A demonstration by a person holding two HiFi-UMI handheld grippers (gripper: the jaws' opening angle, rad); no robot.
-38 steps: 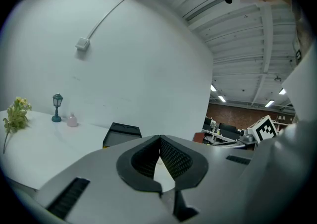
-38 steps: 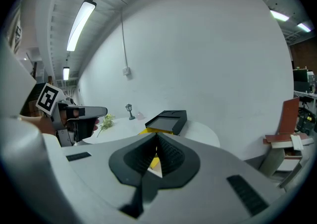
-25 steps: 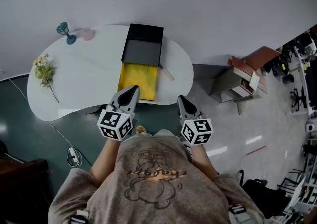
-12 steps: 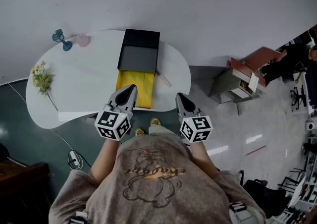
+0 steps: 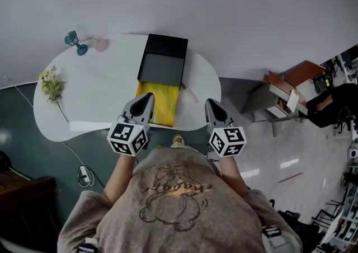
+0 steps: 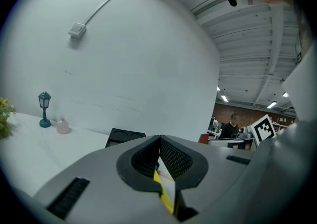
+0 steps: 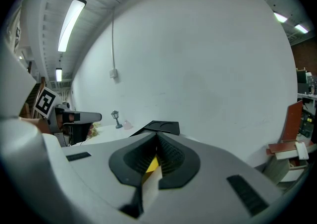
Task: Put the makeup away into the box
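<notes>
Both tools are closed on nothing: your left gripper (image 5: 146,99) and right gripper (image 5: 212,104) hang just short of the box (image 5: 162,69). You're only approaching, I'd judge; next, open one over the slim stick (image 5: 189,93) just right of the box.

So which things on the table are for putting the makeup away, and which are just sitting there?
For the job: black box; yellow part in front of it; thin pale stick beside the box, perhaps makeup, too small to tell; left gripper and right gripper, both shut, holding nothing.
Just lying about: teal lantern; pink bottle; flower sprig.
</notes>
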